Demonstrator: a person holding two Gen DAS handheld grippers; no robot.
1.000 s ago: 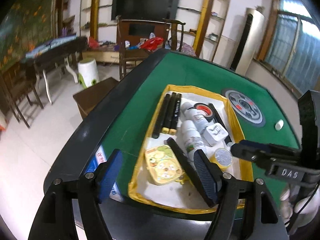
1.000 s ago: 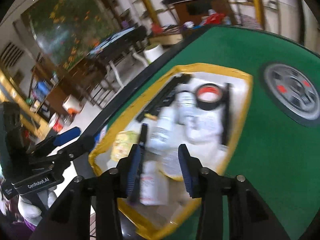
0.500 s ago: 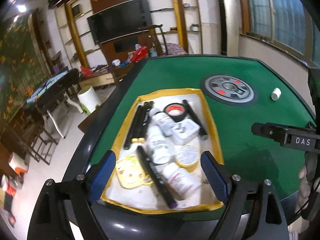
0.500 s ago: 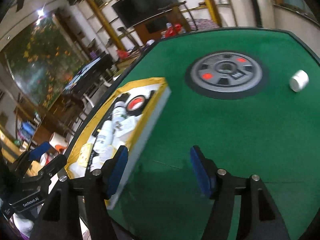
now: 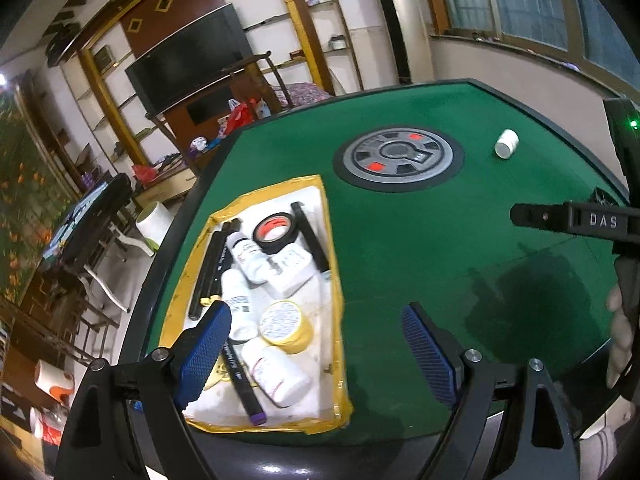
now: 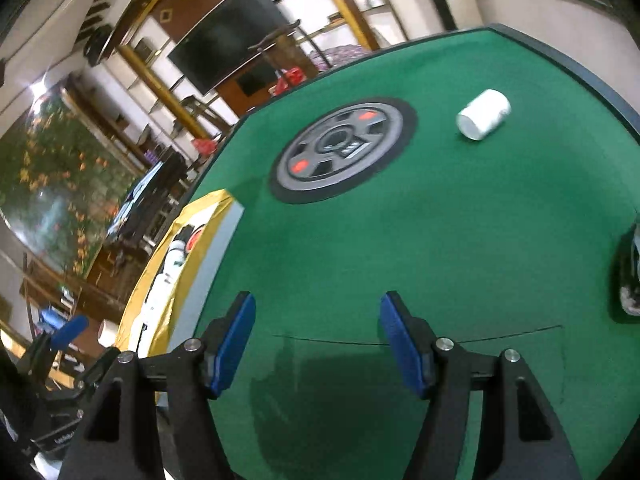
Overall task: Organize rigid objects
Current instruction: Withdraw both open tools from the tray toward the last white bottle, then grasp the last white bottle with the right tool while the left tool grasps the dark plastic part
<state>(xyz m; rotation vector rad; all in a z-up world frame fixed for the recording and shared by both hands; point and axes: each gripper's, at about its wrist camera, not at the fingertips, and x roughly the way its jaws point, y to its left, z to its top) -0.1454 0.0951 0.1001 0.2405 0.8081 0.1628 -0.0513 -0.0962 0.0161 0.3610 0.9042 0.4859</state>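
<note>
A yellow-rimmed tray (image 5: 335, 280) on the green table holds black markers (image 5: 208, 264), white bottles (image 5: 276, 372), a black tape roll (image 5: 276, 232), a yellow tin (image 5: 285, 322) and a white box (image 5: 294, 270). The tray also shows at the left of the right wrist view (image 6: 208, 216). A small white bottle (image 5: 506, 143) lies on its side far right on the felt, and shows in the right wrist view (image 6: 483, 114). My left gripper (image 5: 316, 344) is open and empty above the tray's near right edge. My right gripper (image 6: 318, 340) is open and empty over bare felt.
A round grey dial (image 5: 398, 156) is set in the table centre, seen too in the right wrist view (image 6: 340, 148). A dark object (image 6: 628, 276) sits at the right table edge. Chairs, a side table and a TV cabinet stand beyond the table's left and far side.
Both grippers have pulled back and swung right, away from the tray. The right gripper, which hovered over the tray's bottles, is now open wider over bare felt.
</note>
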